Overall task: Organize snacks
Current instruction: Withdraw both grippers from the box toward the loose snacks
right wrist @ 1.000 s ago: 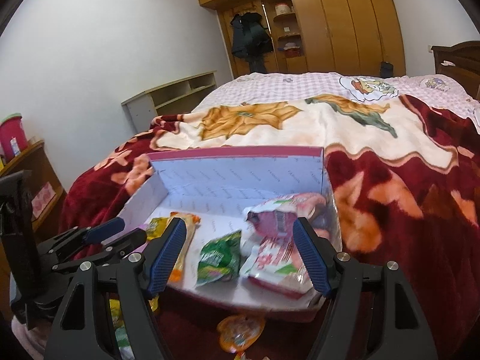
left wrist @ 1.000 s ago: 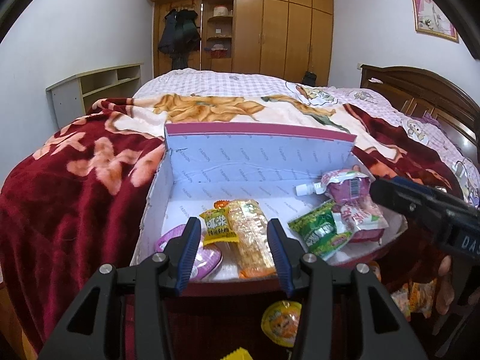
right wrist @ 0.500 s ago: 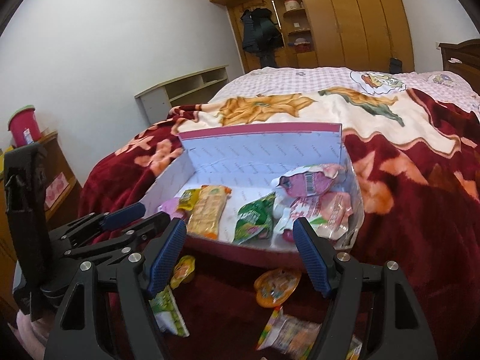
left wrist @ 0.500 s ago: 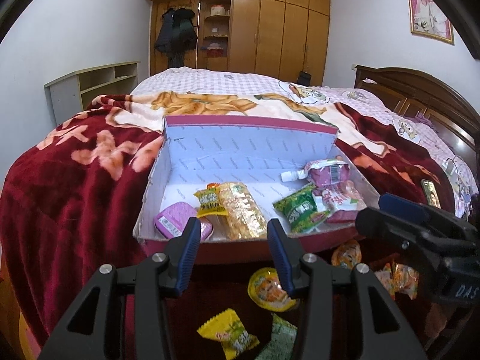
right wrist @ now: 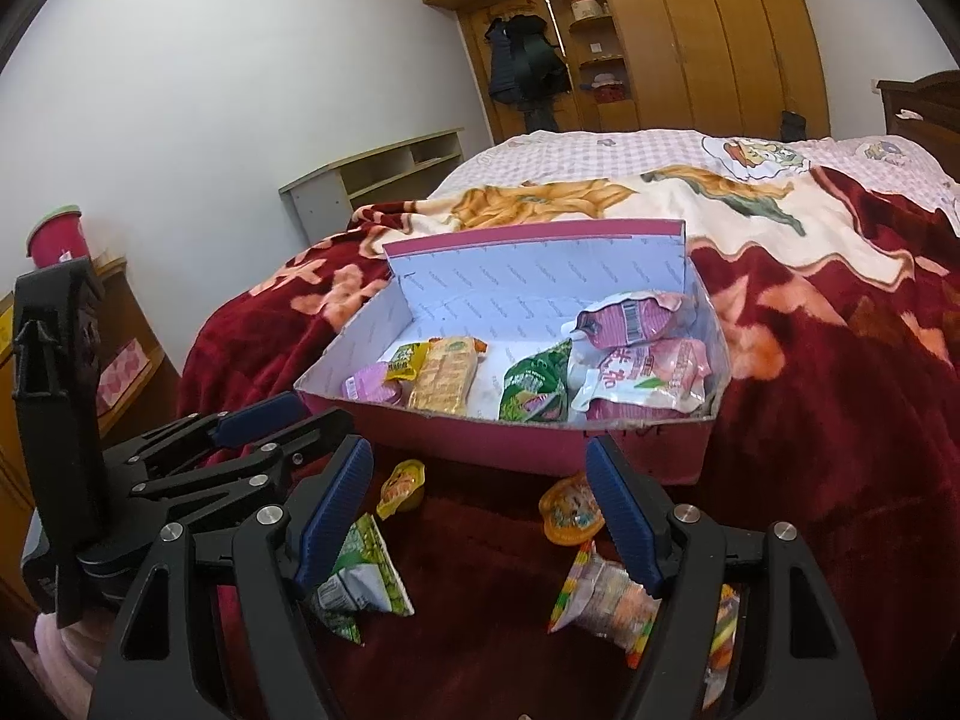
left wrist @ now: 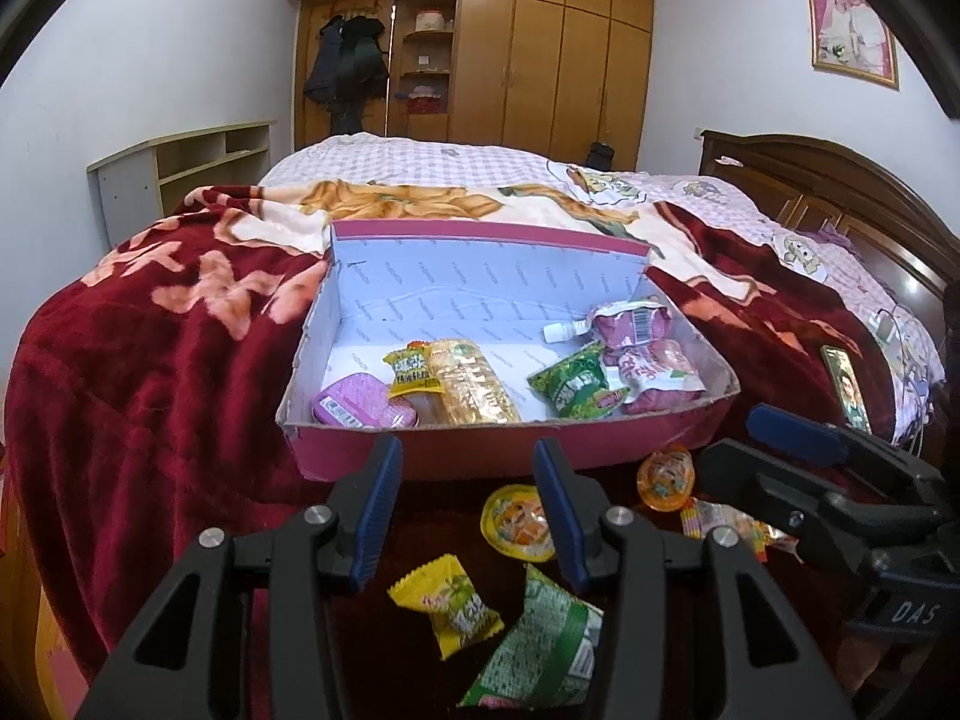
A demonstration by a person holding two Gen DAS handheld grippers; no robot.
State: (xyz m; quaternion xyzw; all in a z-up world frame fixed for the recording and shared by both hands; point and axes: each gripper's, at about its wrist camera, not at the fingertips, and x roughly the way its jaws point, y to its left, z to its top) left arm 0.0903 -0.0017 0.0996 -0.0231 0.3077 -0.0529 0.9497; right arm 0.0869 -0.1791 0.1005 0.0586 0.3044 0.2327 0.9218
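Left gripper (left wrist: 462, 483) hangs empty, jaws narrowly parted; right gripper (right wrist: 477, 504) gapes wide, also empty. Both hover before the box (left wrist: 510, 450), over loose snacks (left wrist: 447, 603) awaiting sorting into it.

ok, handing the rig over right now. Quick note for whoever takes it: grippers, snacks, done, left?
Left hand-held gripper: open, empty, above the loose snacks.
Right hand-held gripper: open wide, empty.
Pink box on the red blanket already holds a wafer pack, a green packet, pink pouches and a pink tin.
Left in front of the box: two orange jelly cups, a yellow candy, a green bag, clear candy bags.
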